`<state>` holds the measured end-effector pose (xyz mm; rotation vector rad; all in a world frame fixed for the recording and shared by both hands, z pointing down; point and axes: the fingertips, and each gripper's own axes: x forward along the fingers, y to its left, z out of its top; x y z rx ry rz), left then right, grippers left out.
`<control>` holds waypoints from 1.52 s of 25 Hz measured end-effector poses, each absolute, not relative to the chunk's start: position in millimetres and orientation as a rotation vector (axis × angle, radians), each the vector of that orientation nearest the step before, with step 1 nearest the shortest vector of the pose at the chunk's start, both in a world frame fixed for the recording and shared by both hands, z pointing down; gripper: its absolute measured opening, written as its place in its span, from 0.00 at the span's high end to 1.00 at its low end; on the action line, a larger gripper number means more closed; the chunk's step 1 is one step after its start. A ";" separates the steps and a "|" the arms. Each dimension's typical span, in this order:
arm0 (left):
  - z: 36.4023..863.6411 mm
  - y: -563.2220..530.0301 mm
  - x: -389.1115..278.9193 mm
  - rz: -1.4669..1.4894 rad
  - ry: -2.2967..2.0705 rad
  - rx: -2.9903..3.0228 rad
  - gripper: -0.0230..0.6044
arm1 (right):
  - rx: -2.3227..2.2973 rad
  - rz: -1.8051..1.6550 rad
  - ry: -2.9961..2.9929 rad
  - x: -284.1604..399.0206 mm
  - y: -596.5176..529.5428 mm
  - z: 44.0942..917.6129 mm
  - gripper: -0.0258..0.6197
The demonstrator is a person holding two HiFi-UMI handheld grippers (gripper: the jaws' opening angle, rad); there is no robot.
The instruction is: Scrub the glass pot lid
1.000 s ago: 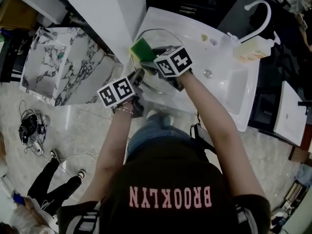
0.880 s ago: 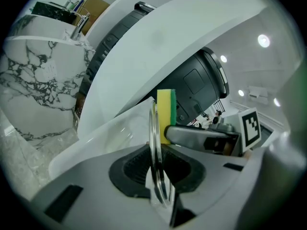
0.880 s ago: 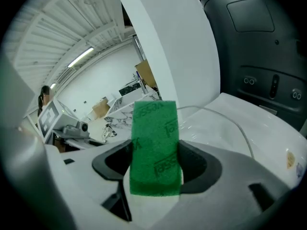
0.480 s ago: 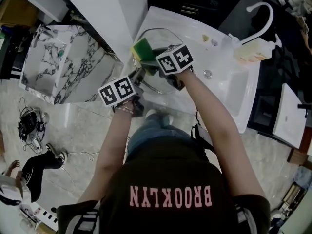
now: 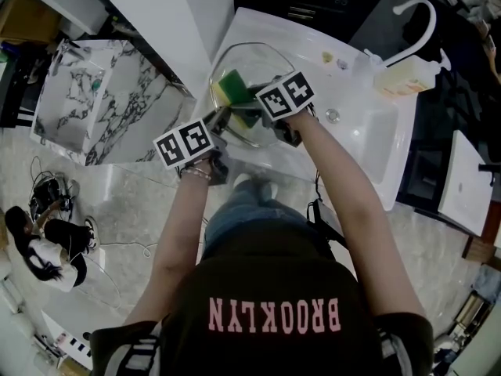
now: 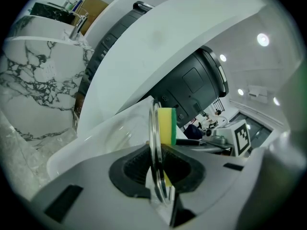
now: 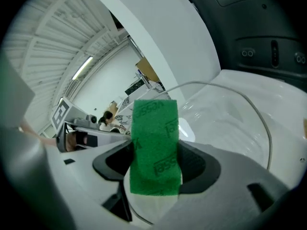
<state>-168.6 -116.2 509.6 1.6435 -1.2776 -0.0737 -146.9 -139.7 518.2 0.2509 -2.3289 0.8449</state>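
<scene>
Over the white sink counter (image 5: 368, 143) the glass pot lid (image 5: 249, 63) is held on edge by its rim. My left gripper (image 5: 221, 124) is shut on that rim; in the left gripper view the lid (image 6: 154, 143) stands as a thin metal-rimmed line between the jaws. My right gripper (image 5: 252, 104) is shut on a green and yellow sponge (image 5: 232, 86), which lies against the lid's face. In the right gripper view the sponge (image 7: 154, 145) shows its green side, with the lid (image 7: 225, 114) behind it. In the left gripper view the sponge (image 6: 167, 127) sits just right of the lid.
A white curved tap (image 5: 415, 30) and a soap bottle (image 5: 403, 77) stand at the far right of the sink. A marble-patterned box (image 5: 90, 104) sits on the floor at left. A person (image 5: 43, 245) crouches on the floor at far left near cables.
The sponge and right gripper have slid a little down and right across the lid. The lid and left gripper shifted slightly. The person on the floor at left has moved.
</scene>
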 end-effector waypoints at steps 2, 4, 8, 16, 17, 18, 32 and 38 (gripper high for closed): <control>510.0 -116.3 -168.0 -0.078 -1.277 1.641 0.87 | 0.229 0.862 -2.315 -144.4 -135.8 520.7 0.53; 510.1 -116.2 -168.1 -0.078 -1.276 1.640 0.87 | 0.212 0.849 -2.292 -142.3 -130.8 522.7 0.53; 509.9 -113.5 -165.8 -0.067 -1.268 1.641 0.87 | 0.211 0.843 -2.247 -137.2 -122.2 523.6 0.54; 511.7 -109.6 -165.1 -0.089 -1.262 1.625 0.87 | 0.189 0.873 -2.128 -115.1 -98.3 536.7 0.54; 511.8 -108.9 -165.1 -0.091 -1.260 1.626 0.87 | 0.182 0.864 -2.114 -111.7 -95.3 537.9 0.54; 511.9 -108.2 -165.3 -0.094 -1.259 1.625 0.87 | 0.174 0.852 -2.095 -108.0 -92.3 539.6 0.54; 511.3 -104.0 -170.5 -0.102 -1.236 1.627 0.87 | 0.341 0.822 -2.333 -112.8 -166.6 485.6 0.53; 510.5 -104.8 -174.7 -0.100 -1.227 1.623 0.87 | 0.295 0.480 -2.231 -130.7 -179.2 501.6 0.53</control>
